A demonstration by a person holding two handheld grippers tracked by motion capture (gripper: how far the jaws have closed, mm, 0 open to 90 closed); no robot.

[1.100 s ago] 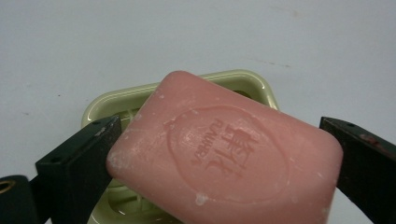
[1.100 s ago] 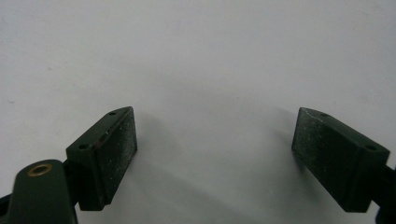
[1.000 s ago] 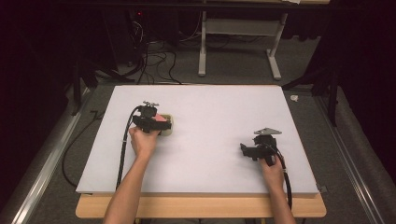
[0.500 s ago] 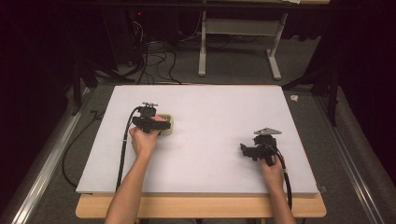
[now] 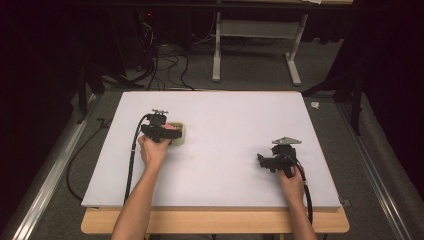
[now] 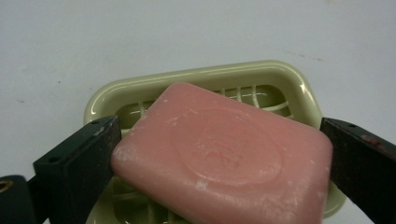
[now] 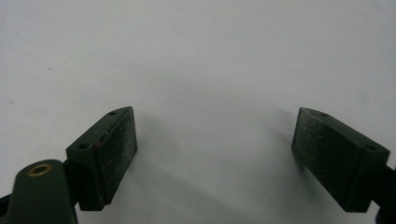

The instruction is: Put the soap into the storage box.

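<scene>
Left gripper [image 6: 219, 158]: jaws have just been opening; soap [image 6: 224, 154] sits between them, left pad at its edge, right pad just beside its far end. Cannot tell if either pad presses. Soap rests tilted over the dish [image 6: 205, 77], which lies directly under and beyond the jaws. In the high view the left gripper [image 5: 167, 134] sits over the dish [image 5: 181, 131] on the table [image 5: 230, 120].

Right gripper [image 7: 215, 154]: jaws spread wide, nothing between them, bare table [image 7: 196, 60] beneath. High view: right gripper [image 5: 264, 161] well apart from the dish, toward the table's right side.
</scene>
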